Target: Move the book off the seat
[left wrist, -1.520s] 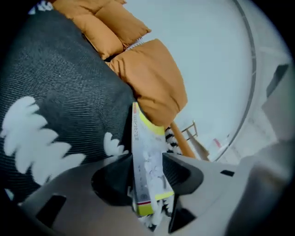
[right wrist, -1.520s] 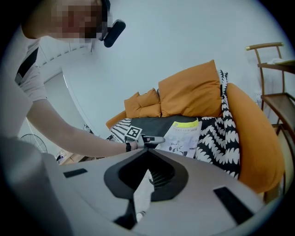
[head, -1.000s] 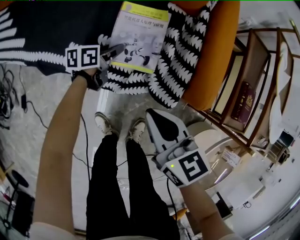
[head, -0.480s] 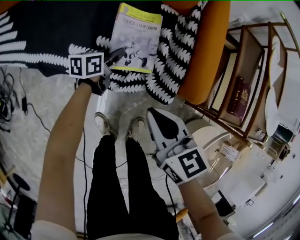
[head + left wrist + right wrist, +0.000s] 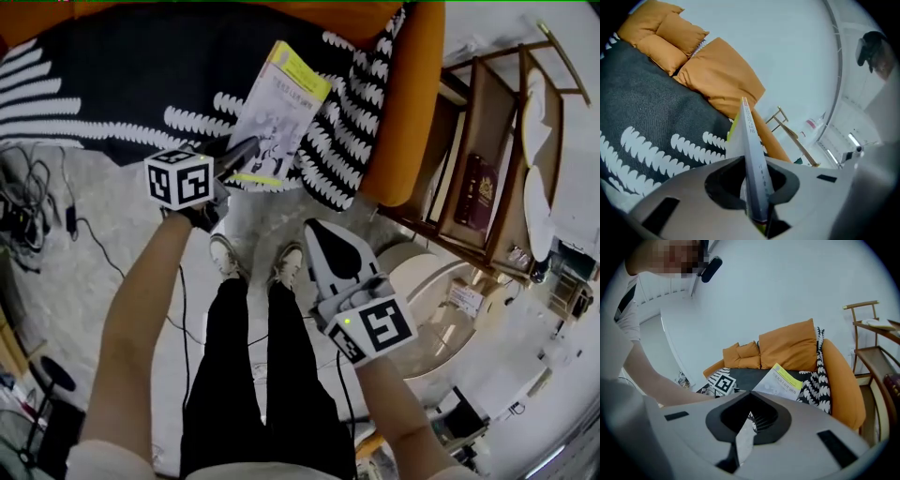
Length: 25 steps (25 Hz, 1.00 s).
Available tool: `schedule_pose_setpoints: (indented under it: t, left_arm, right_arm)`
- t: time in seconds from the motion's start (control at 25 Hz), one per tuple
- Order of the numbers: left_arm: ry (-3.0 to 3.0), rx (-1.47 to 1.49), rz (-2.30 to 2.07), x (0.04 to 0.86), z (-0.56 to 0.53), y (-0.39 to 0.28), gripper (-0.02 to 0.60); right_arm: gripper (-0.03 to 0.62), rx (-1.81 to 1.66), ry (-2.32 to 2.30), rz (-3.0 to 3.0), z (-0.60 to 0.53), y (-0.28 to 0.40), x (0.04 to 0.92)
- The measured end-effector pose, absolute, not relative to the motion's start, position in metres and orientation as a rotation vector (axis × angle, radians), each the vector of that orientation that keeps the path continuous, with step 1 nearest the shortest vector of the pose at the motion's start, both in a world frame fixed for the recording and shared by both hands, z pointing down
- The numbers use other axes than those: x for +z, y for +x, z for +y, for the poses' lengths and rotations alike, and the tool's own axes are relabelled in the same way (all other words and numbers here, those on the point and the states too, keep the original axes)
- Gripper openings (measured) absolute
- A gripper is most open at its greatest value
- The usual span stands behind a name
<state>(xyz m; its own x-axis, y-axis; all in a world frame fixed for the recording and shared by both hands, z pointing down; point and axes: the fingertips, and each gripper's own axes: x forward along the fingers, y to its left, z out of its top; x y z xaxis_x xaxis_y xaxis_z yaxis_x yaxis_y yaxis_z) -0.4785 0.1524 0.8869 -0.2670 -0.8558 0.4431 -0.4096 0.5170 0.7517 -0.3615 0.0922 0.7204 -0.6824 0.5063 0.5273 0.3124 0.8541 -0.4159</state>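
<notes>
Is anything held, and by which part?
The left gripper, jaws just closing, clamps the thin yellow-white book by its lower spine corner; the right gripper holds nothing.

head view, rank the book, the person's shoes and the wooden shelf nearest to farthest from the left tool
1. book: clamped in the left tool, up and to its right in the picture.
2. shoes: on the floor, below the tool in the picture.
3. wooden shelf: far off at the right side.
</notes>
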Motion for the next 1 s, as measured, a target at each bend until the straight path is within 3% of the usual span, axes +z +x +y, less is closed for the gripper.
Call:
schedule_pose_setpoints:
  t: [0.32, 0.6, 1.0]
  left_arm:
    - [1.070, -0.776, -1.817, 0.834, 0.163, -0.421, 0.077]
    - [1.151, -0.728, -1.785, 0.747, 0.169, -0.398, 0.077]
    - [1.358, -0.644, -1.735, 0.642, 0.134, -0.363, 0.077]
  right_arm:
    - [0.021, 0.413, -0.386, -2.418, 0.072, -0.323, 0.689]
    - [0.021, 0.471, -0.016, -2.392, 0.036, -0.230, 0.639]
    - [0.021, 0.477, 0.294, -2.465, -0.013, -0.177, 0.556]
